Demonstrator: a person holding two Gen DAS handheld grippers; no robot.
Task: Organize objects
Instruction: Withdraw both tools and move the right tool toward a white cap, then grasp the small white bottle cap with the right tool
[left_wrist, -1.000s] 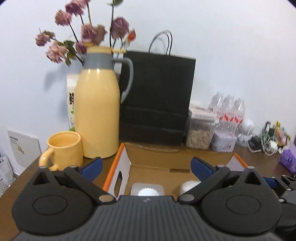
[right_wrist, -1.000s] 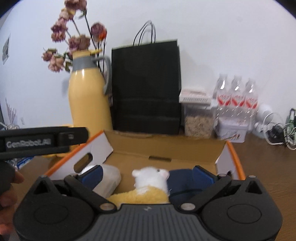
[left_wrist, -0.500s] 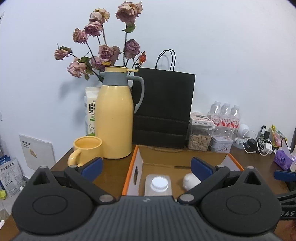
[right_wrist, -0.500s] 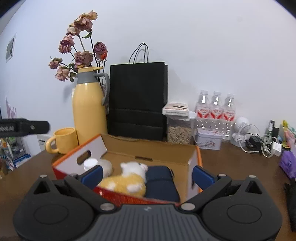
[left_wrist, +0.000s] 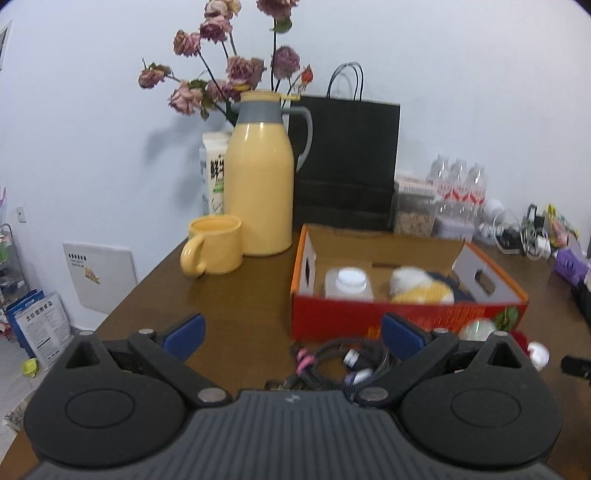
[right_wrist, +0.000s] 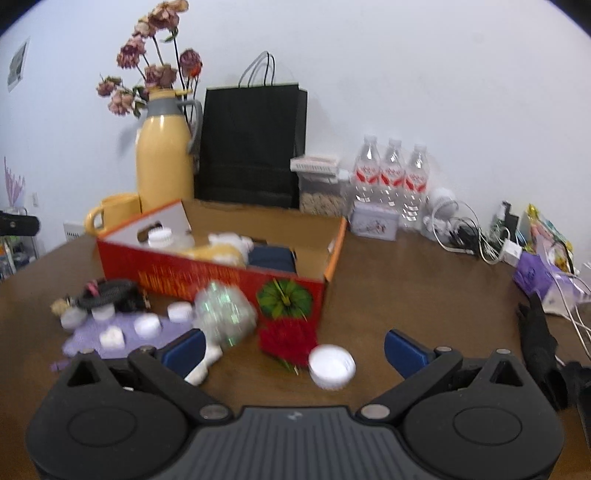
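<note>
An open red cardboard box (left_wrist: 369, 314) (right_wrist: 221, 277) stands on the brown table, holding a white-capped jar (left_wrist: 349, 282), a yellow and white plush toy (left_wrist: 421, 290) and a dark blue item (right_wrist: 273, 258). In front of it lie a coiled black cable (left_wrist: 340, 360) (right_wrist: 107, 293), several small white lids on a purple mat (right_wrist: 114, 332), a crinkled clear bag (right_wrist: 225, 317), a red flower (right_wrist: 288, 338) and a white cap (right_wrist: 331, 365). My left gripper (left_wrist: 291, 334) is open above the cable. My right gripper (right_wrist: 293, 349) is open near the white cap.
A yellow jug (left_wrist: 258, 184) with dried roses, a yellow mug (left_wrist: 214, 249), a black paper bag (left_wrist: 347, 162), a food jar and water bottles (right_wrist: 393, 173) line the back wall. Cables and chargers (right_wrist: 469, 236) and purple packs (right_wrist: 543, 277) sit at the right.
Both grippers have pulled back and risen from over the box. The box's red front and the loose items in front of it have come into view.
</note>
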